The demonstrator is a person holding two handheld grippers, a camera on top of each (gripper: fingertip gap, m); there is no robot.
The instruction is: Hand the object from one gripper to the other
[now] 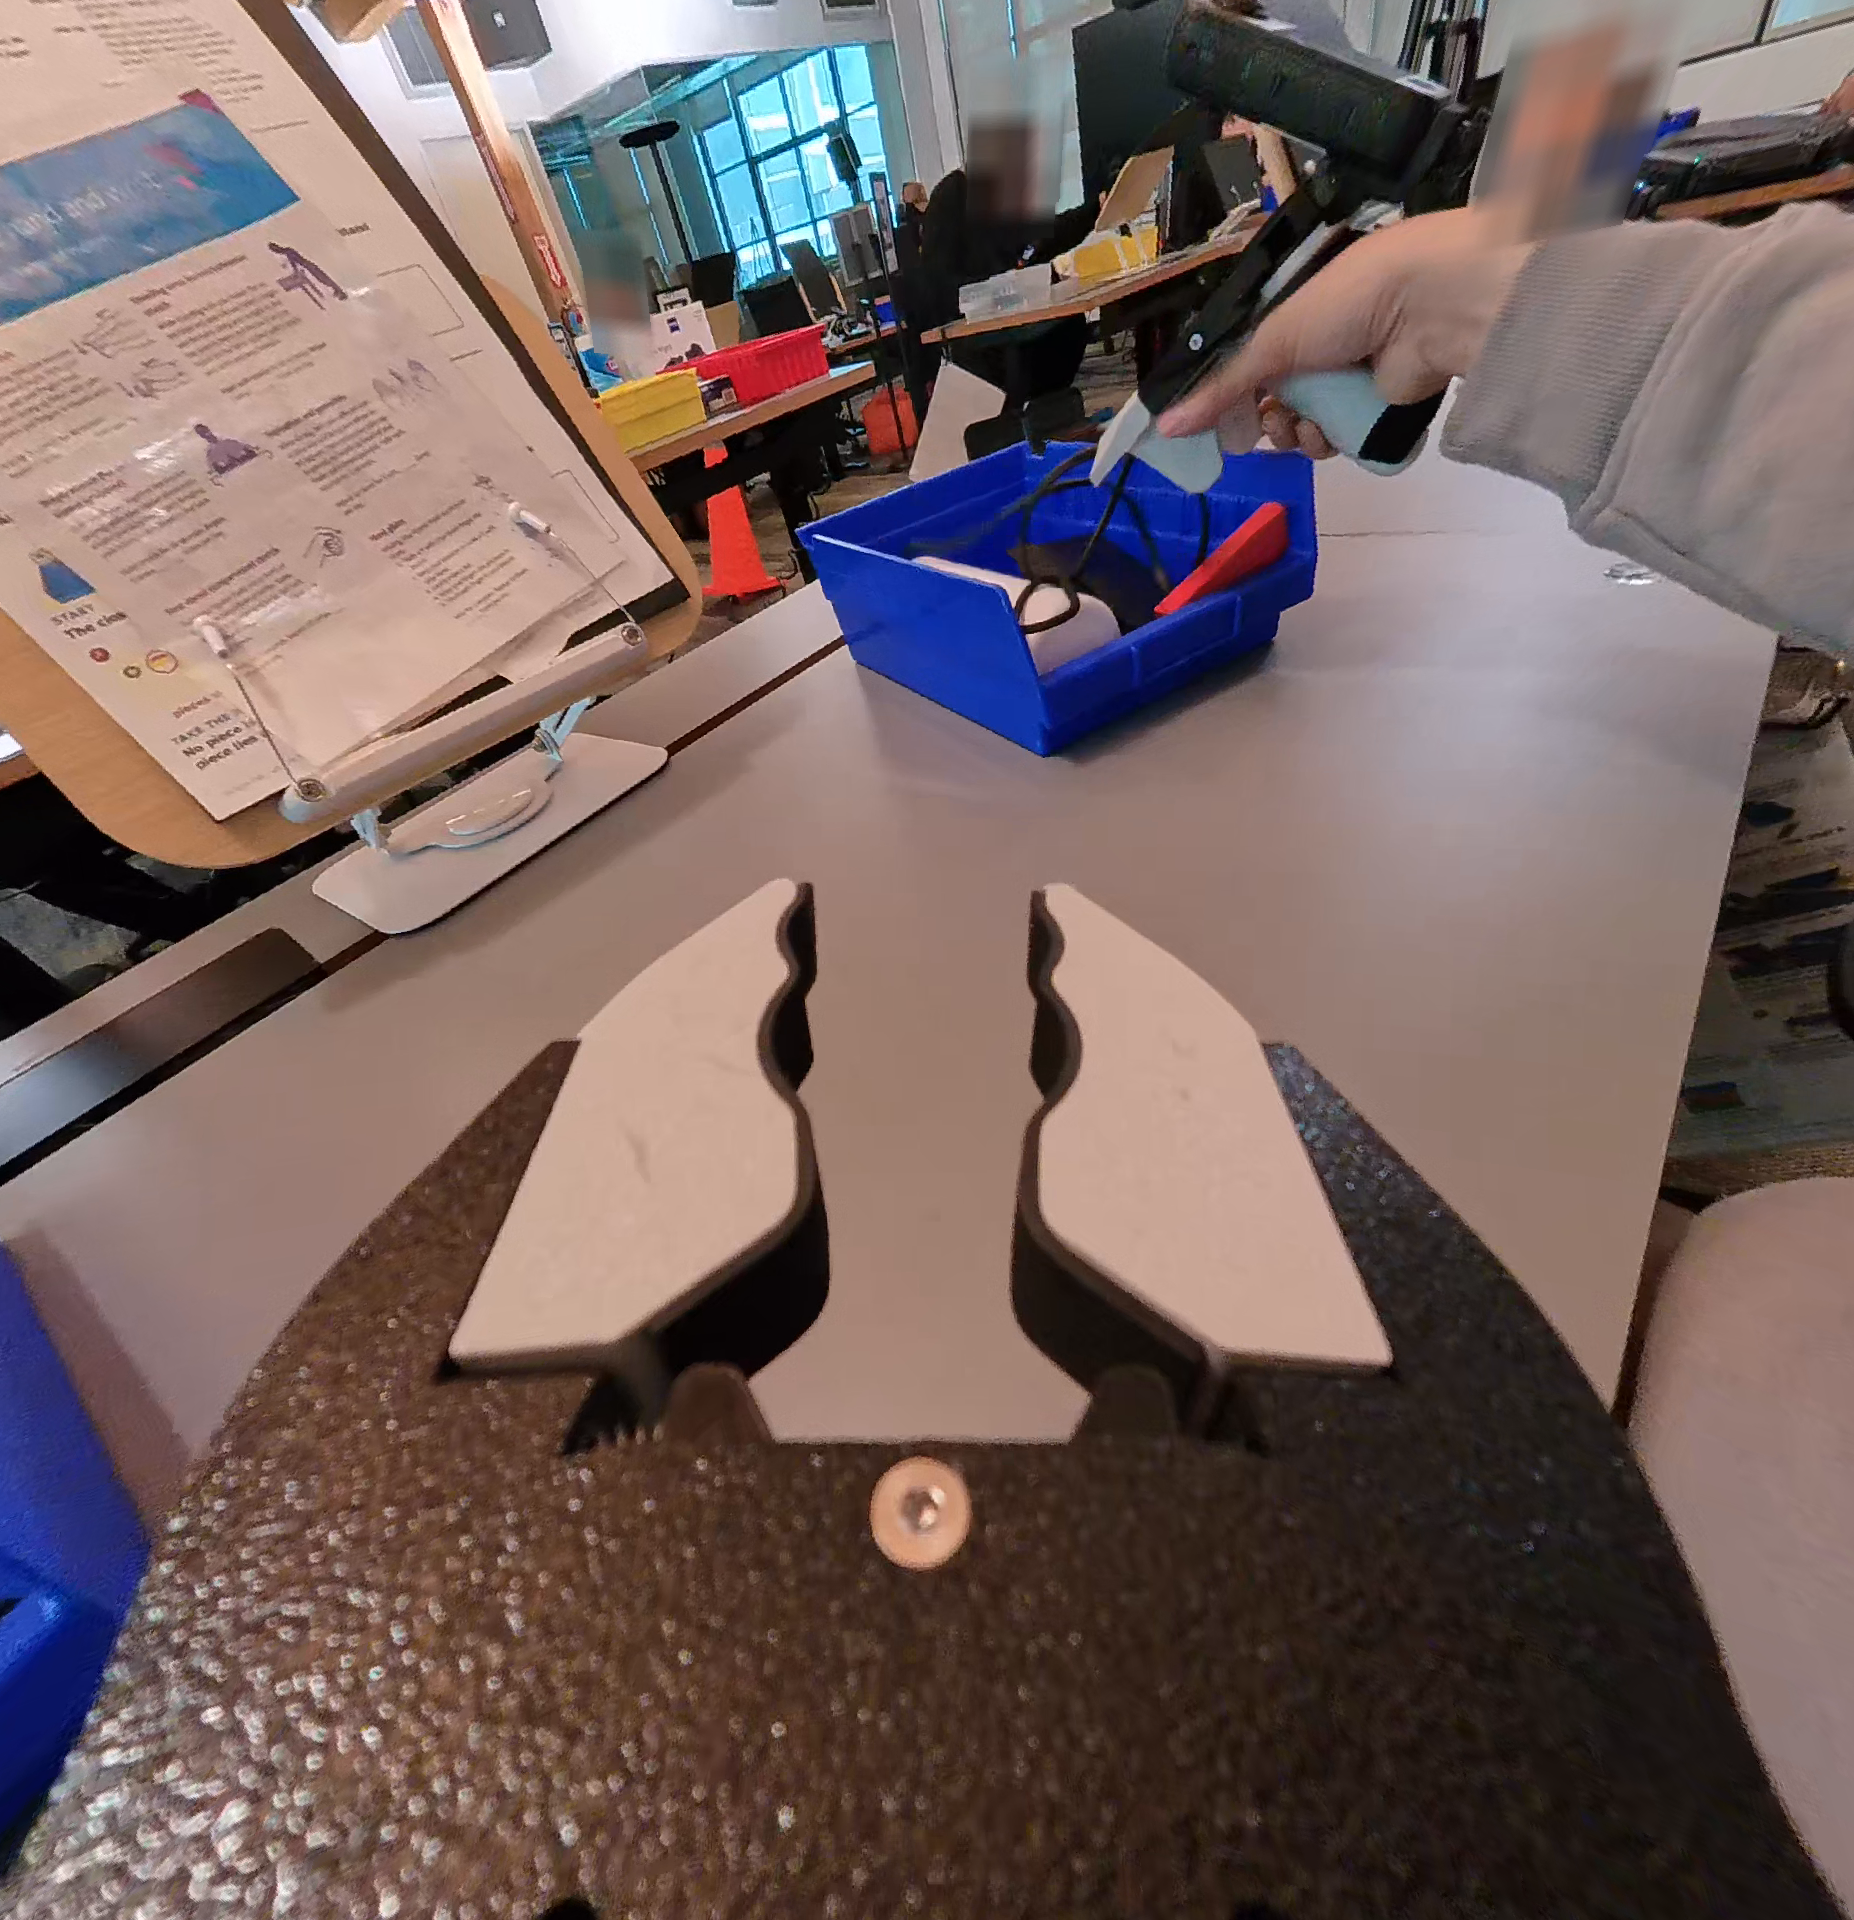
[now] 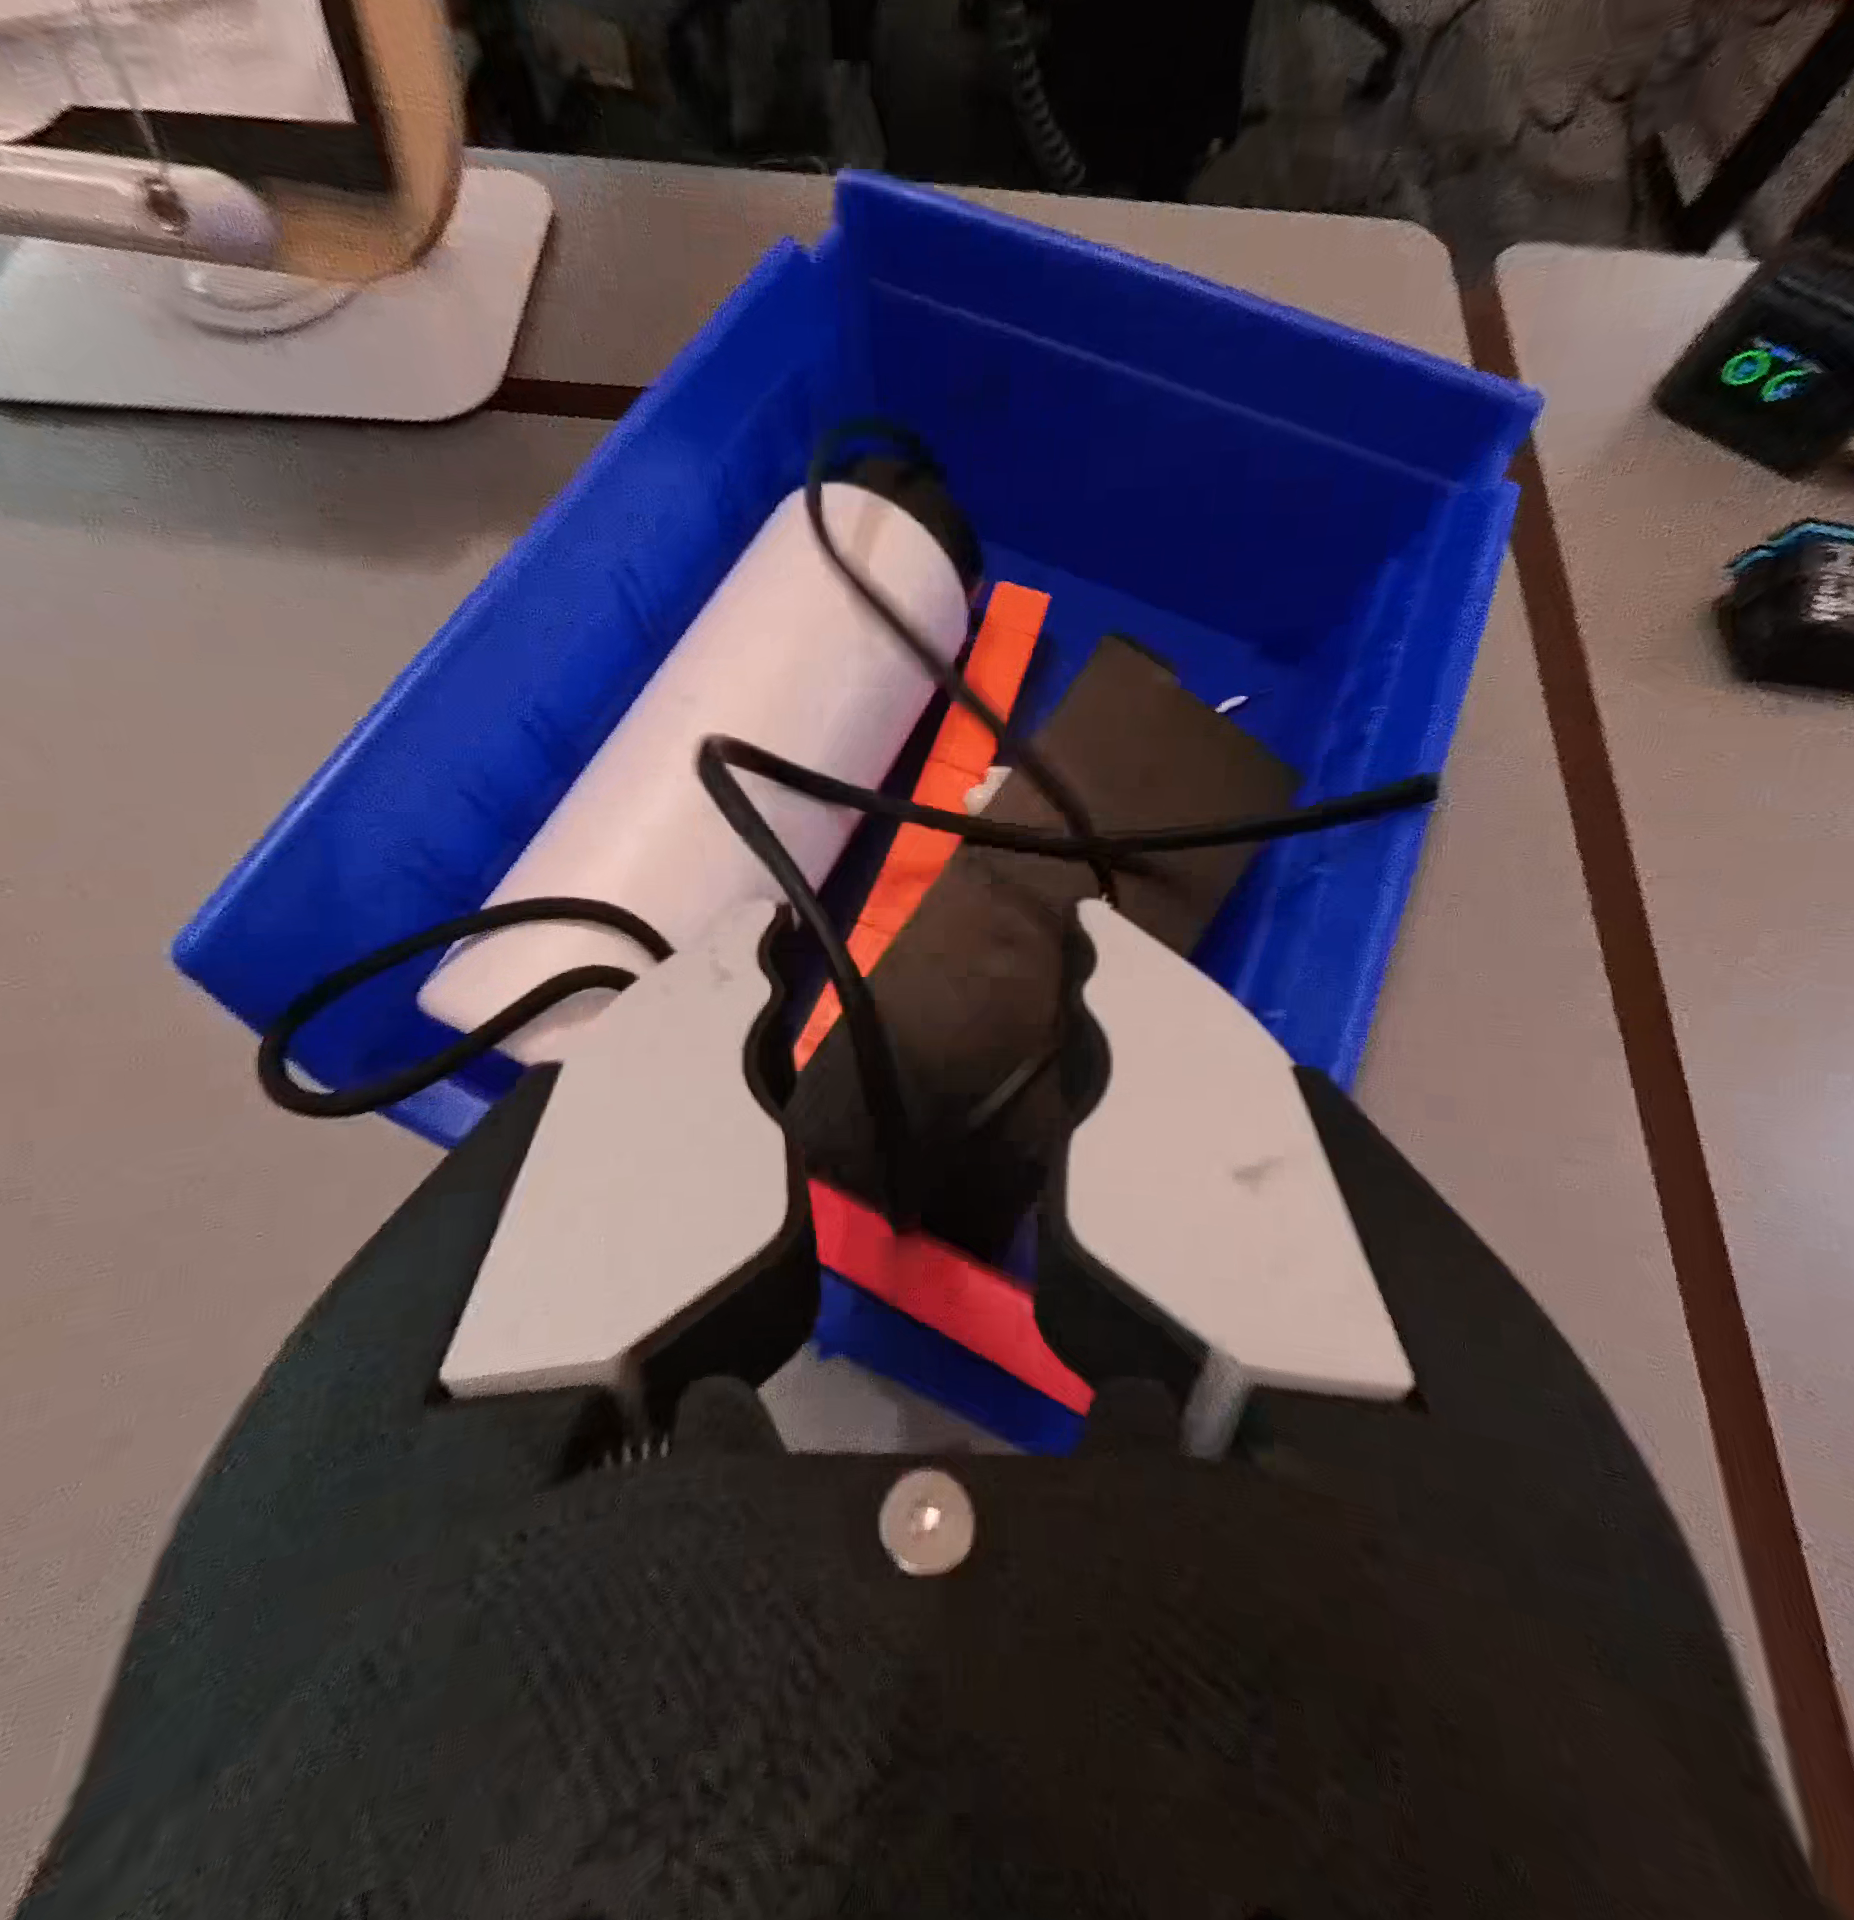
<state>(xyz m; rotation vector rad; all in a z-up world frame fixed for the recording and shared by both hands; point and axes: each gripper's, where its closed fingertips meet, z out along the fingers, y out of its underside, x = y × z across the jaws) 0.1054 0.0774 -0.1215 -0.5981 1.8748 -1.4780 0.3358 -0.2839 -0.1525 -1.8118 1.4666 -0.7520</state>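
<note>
Left wrist view: left gripper (image 1: 918,914) low over grey table (image 1: 1318,883), fingers parted wide, nothing between them but bare tabletop. Farther off, blue bin (image 1: 933,634) on the same table, well apart from this gripper. Right gripper (image 1: 1115,457) held in a hand (image 1: 1359,322), tips dipping over the bin's far rim. Left of the bin, a paper sheet (image 1: 227,416) on a white stand (image 1: 487,831).

Right wrist view: right gripper (image 2: 928,920) angled down into bin (image 2: 1110,343), fingers spread wide and gripping nothing. In the bin: white cylinder (image 2: 725,748) along the left side, red wedge (image 2: 964,727) beside it, black block (image 2: 1141,769) to the right, and black cable (image 2: 871,831) looped loosely across all 3, 1 loop spilling over the near left rim onto the table (image 2: 175,1247). Cable strand and a dark object lying in the gap between the fingers; contact with the pads impossible to tell through the blur. Which item counts as the task's object, unclear; everything lies in the bin. Off to the right, 2 small dark devices (image 2: 1806,613) on a neighbouring table.
</note>
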